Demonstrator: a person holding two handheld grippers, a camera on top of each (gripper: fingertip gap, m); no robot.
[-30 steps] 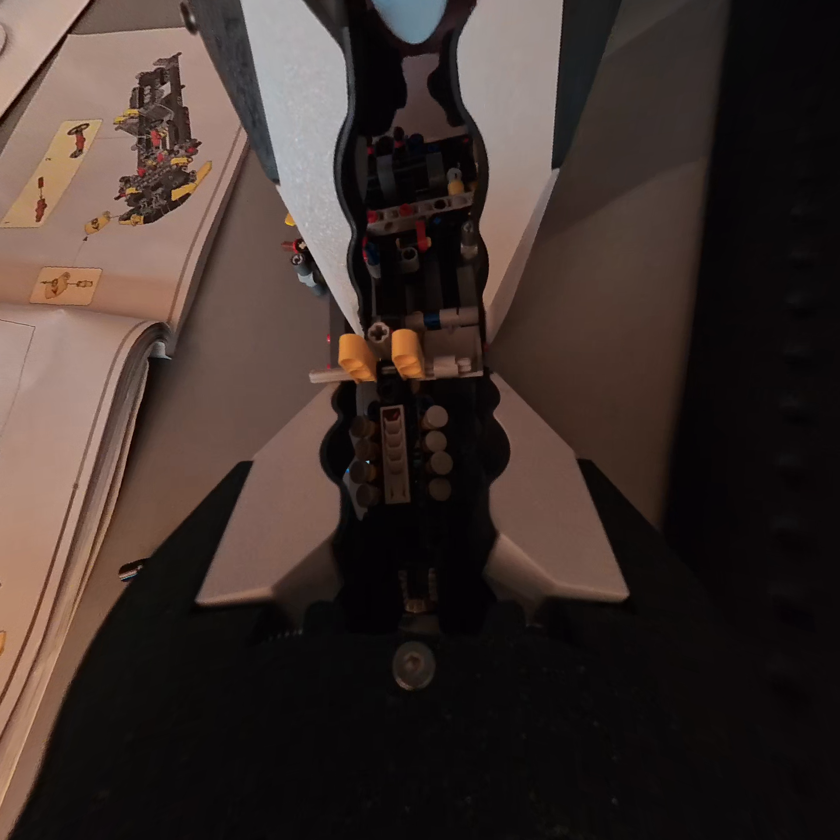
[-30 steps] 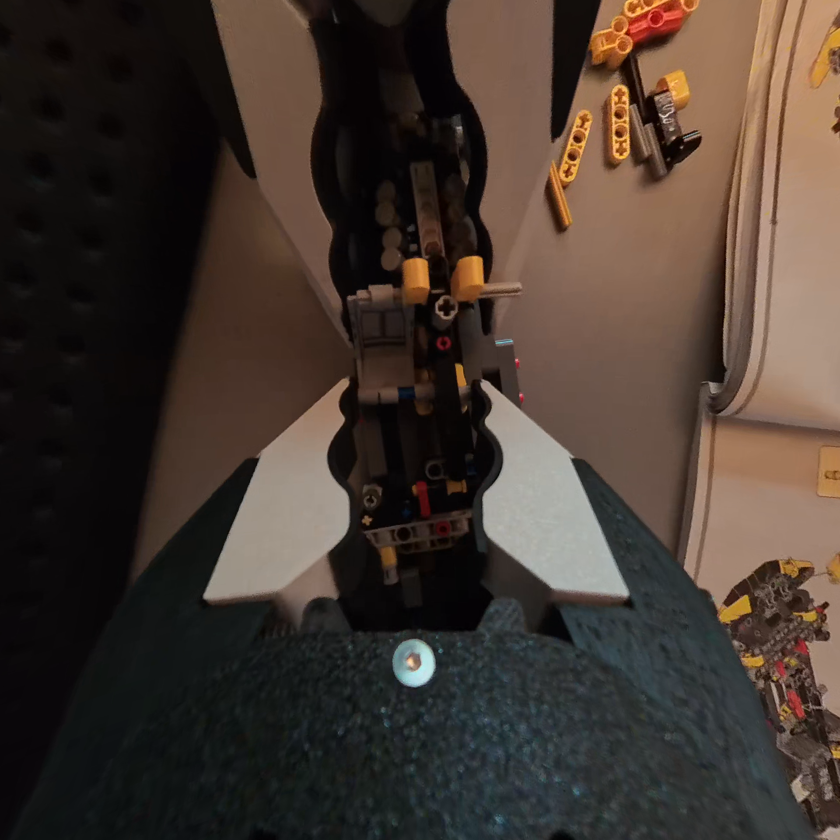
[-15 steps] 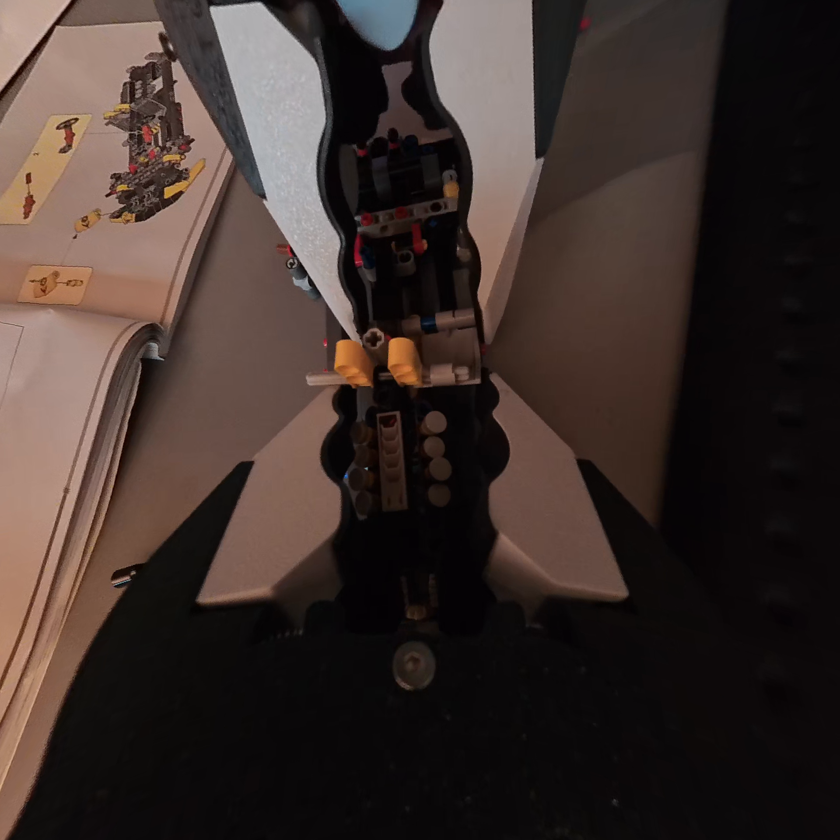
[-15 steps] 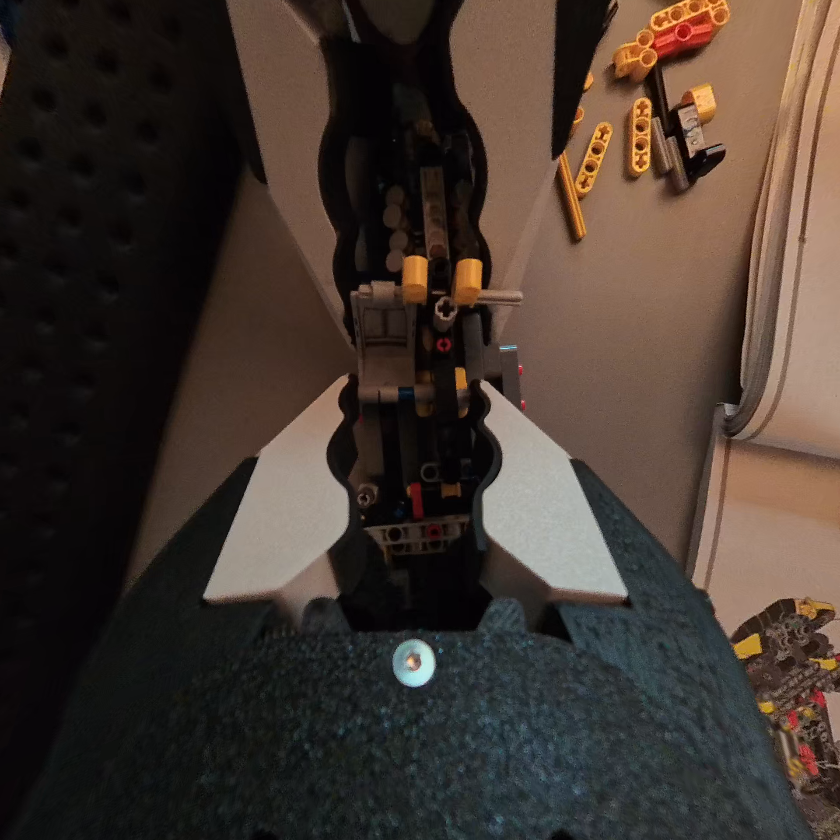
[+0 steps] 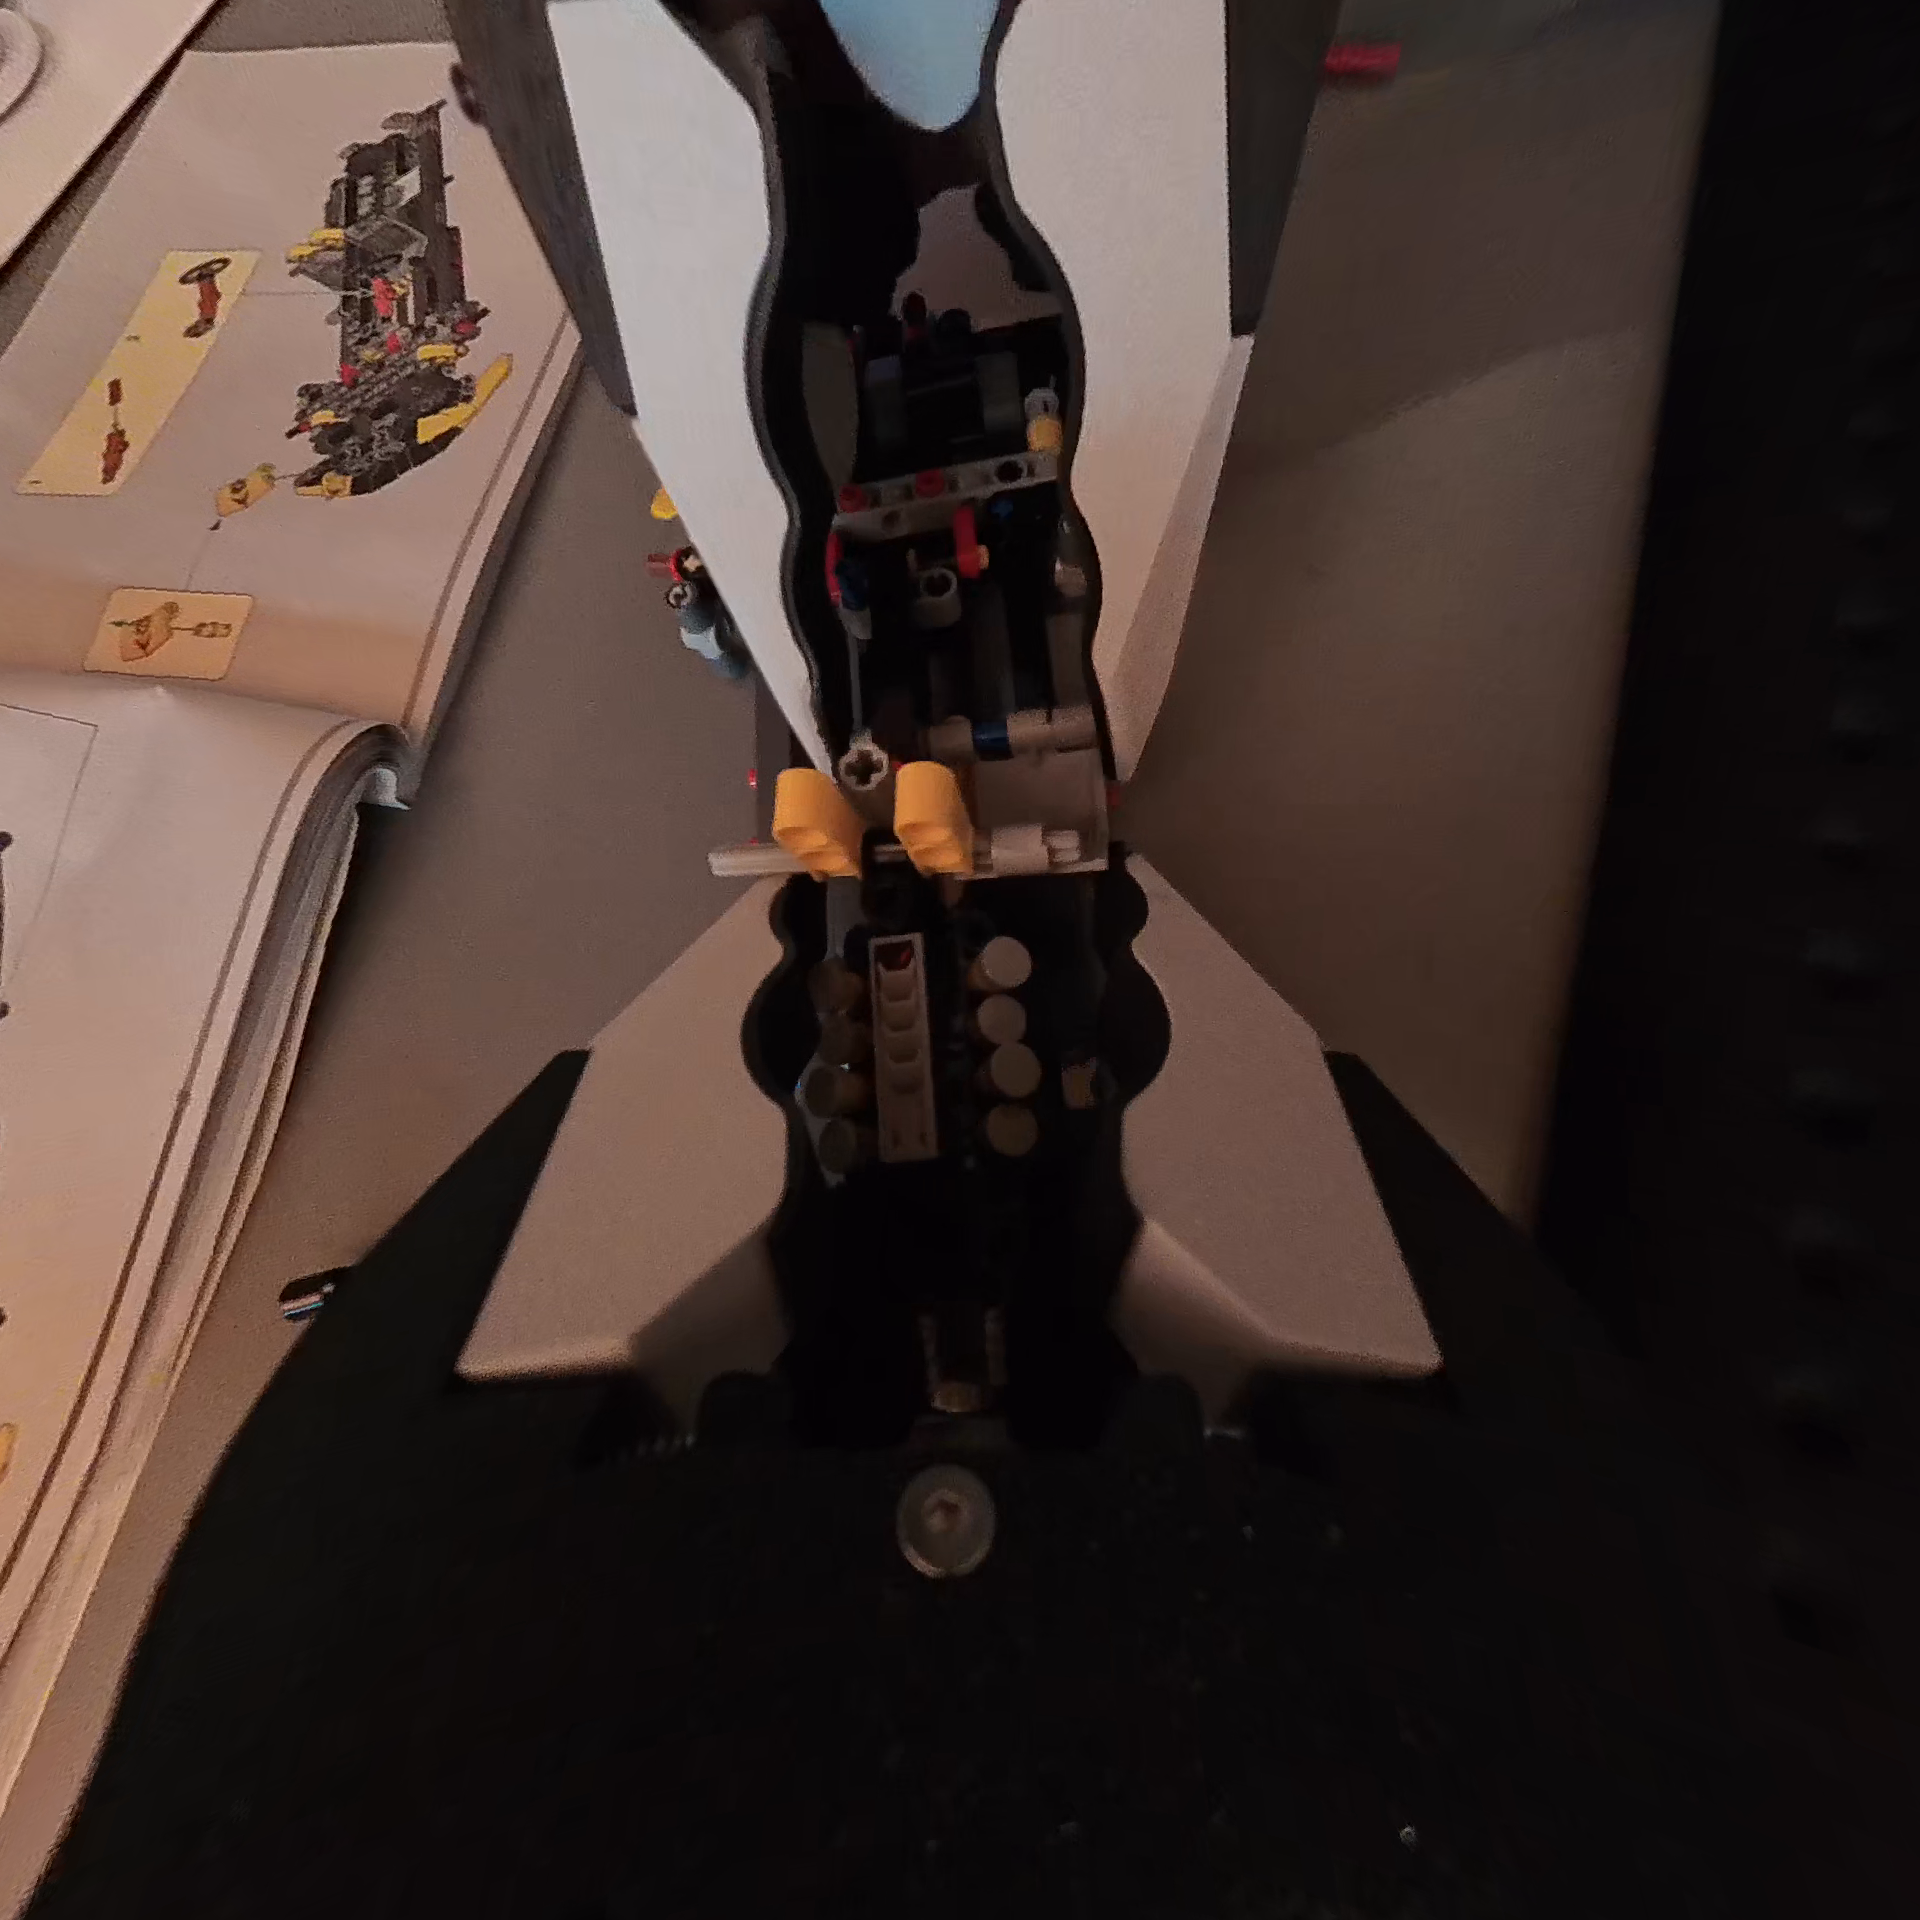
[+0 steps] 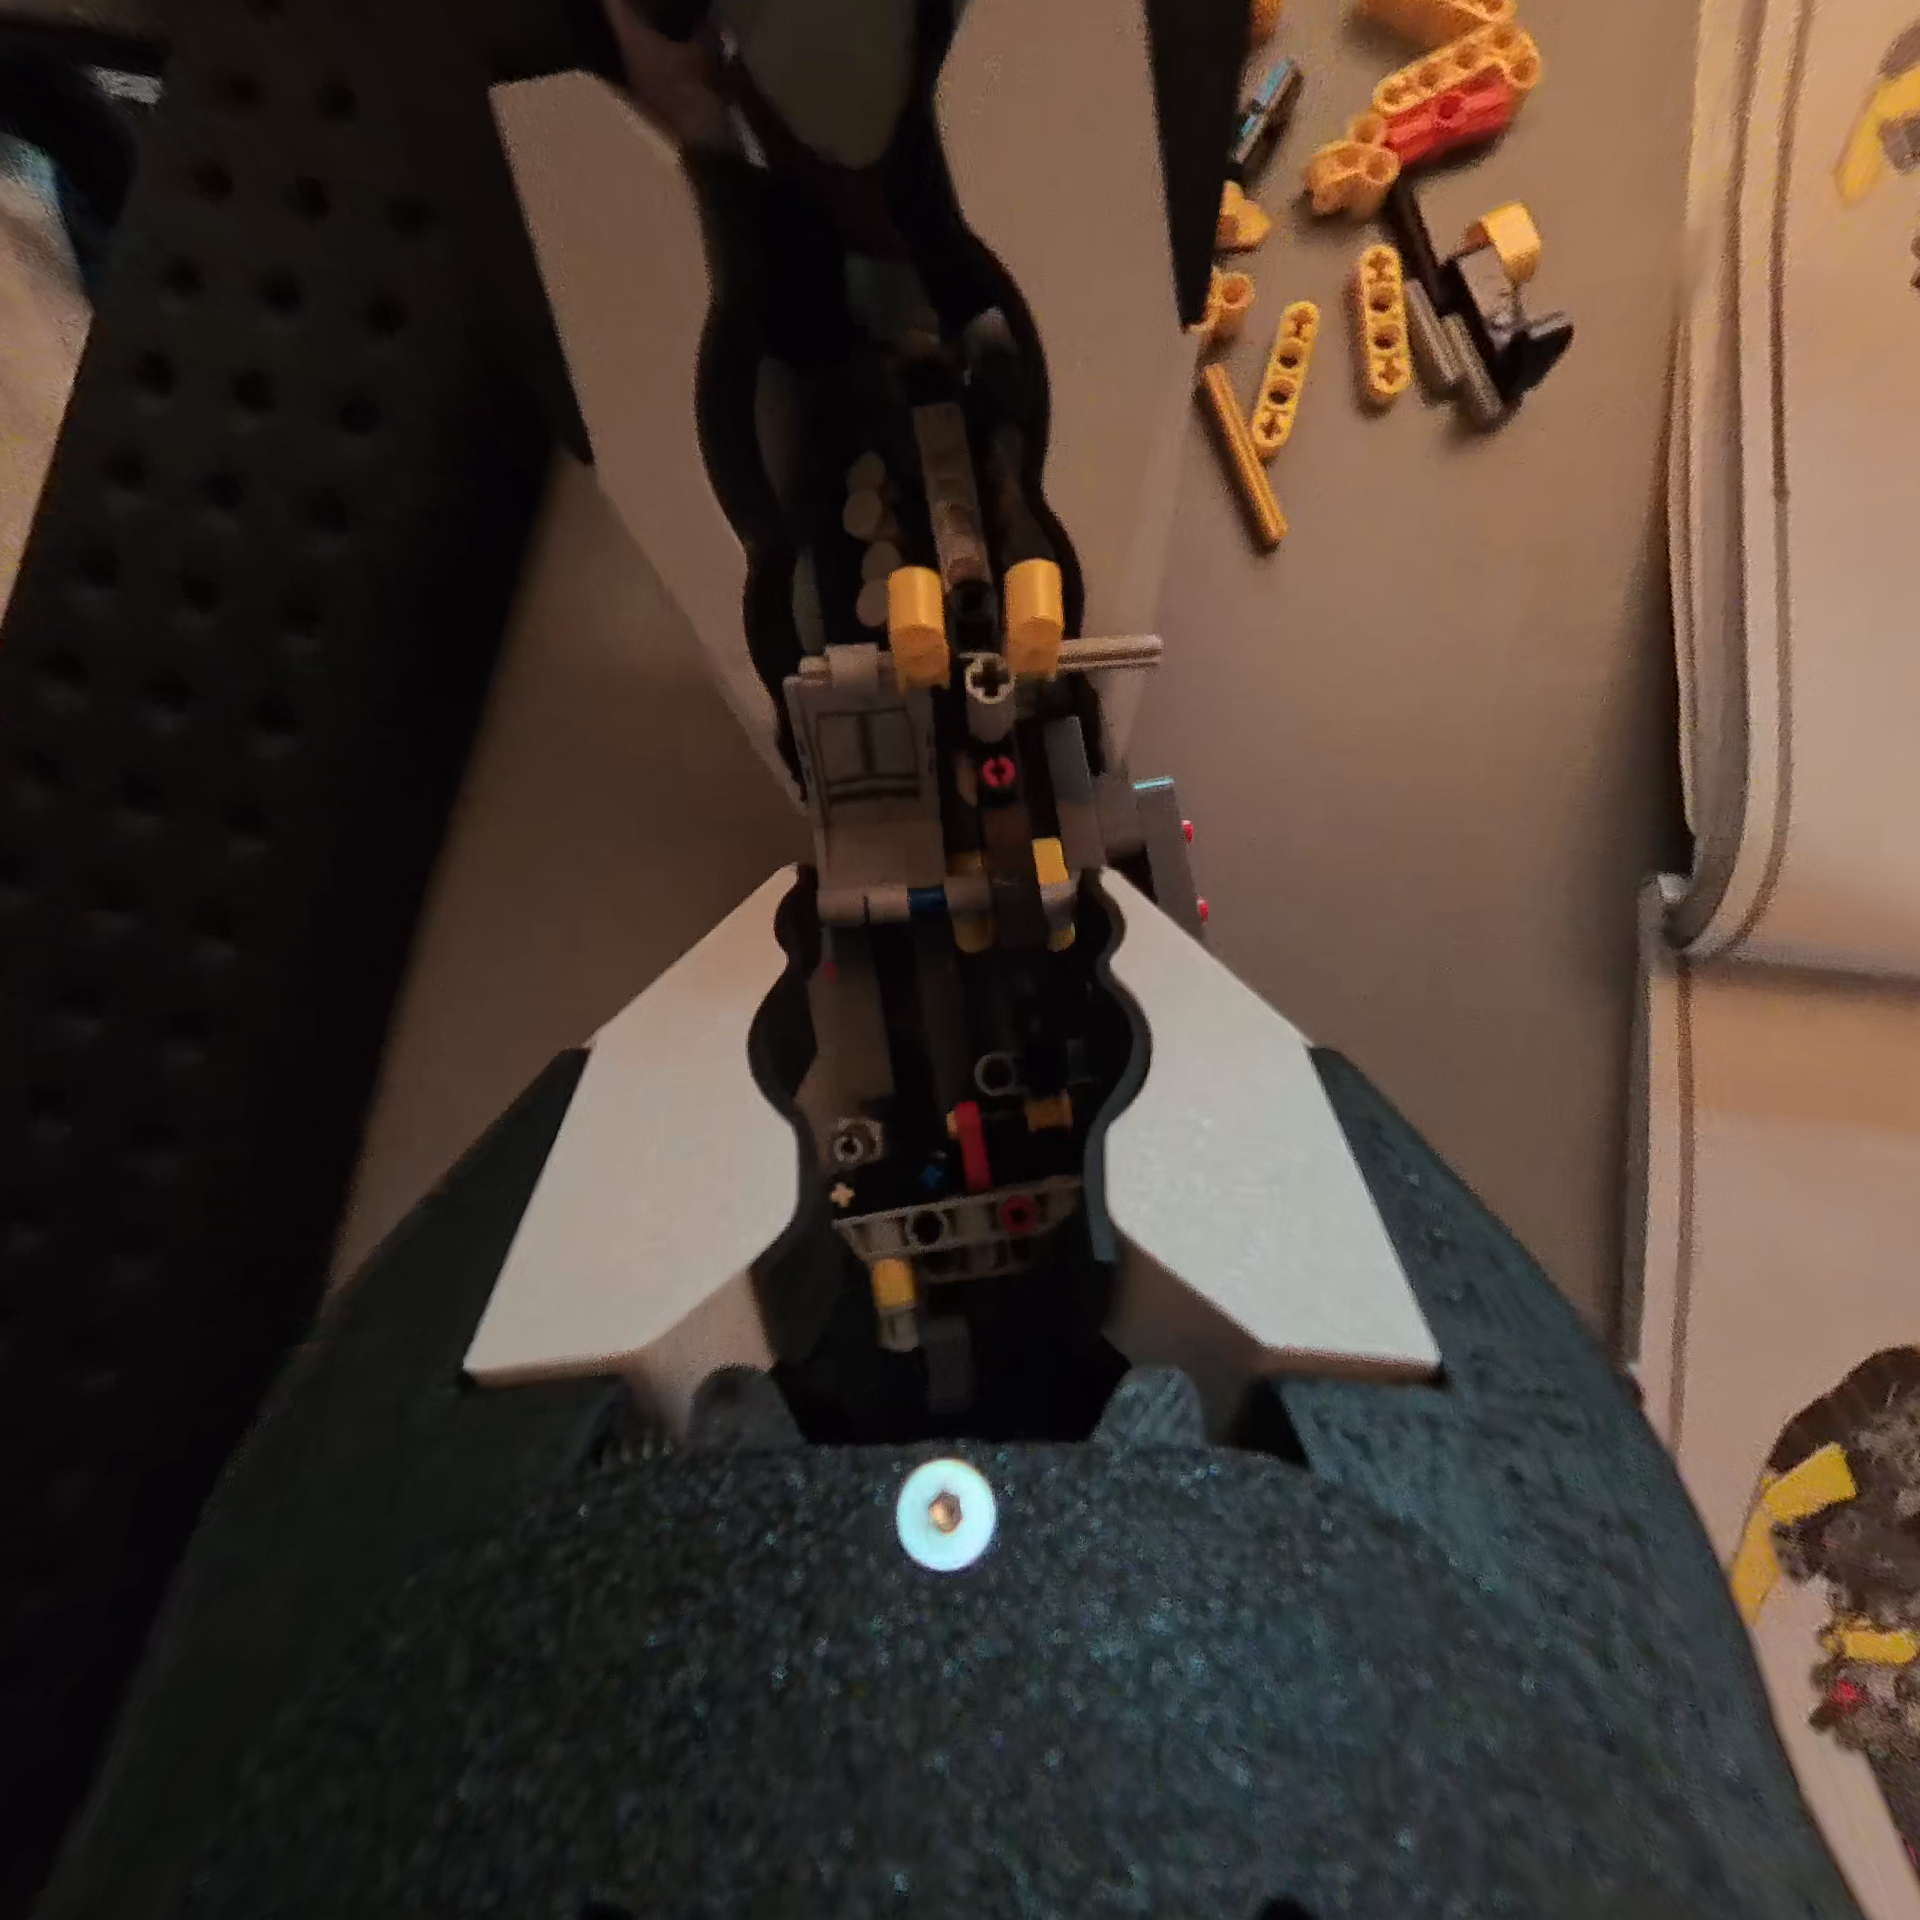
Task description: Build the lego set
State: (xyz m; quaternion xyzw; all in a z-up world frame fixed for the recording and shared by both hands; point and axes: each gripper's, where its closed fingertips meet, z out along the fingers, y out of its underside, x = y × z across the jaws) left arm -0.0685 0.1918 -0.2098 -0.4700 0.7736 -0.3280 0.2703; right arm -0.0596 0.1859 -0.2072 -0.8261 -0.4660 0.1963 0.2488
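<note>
A long dark lego model with grey, yellow and red parts is held off the table from both ends. My left gripper is shut on its near end, which carries a row of round grey studs. My right gripper reaches in from the top of the left wrist view, fingertips nearly meeting the left ones. In the right wrist view my right gripper is shut on the other end of the model, and the left gripper comes from the top. Two yellow connectors on a grey axle sit between the grippers.
An open instruction booklet lies at the left of the left wrist view and shows at the right edge of the right wrist view. Loose yellow beams, a red beam and a black piece lie on the grey table. A black perforated mat borders it. My left and right fingertips are right by each other. The red beam is about 15 centimeters from both grippers' fingertips.
Both grippers keep their hold on the model. The pair has shifted slightly over the table, so the booklet and loose parts sit a little differently in view.
</note>
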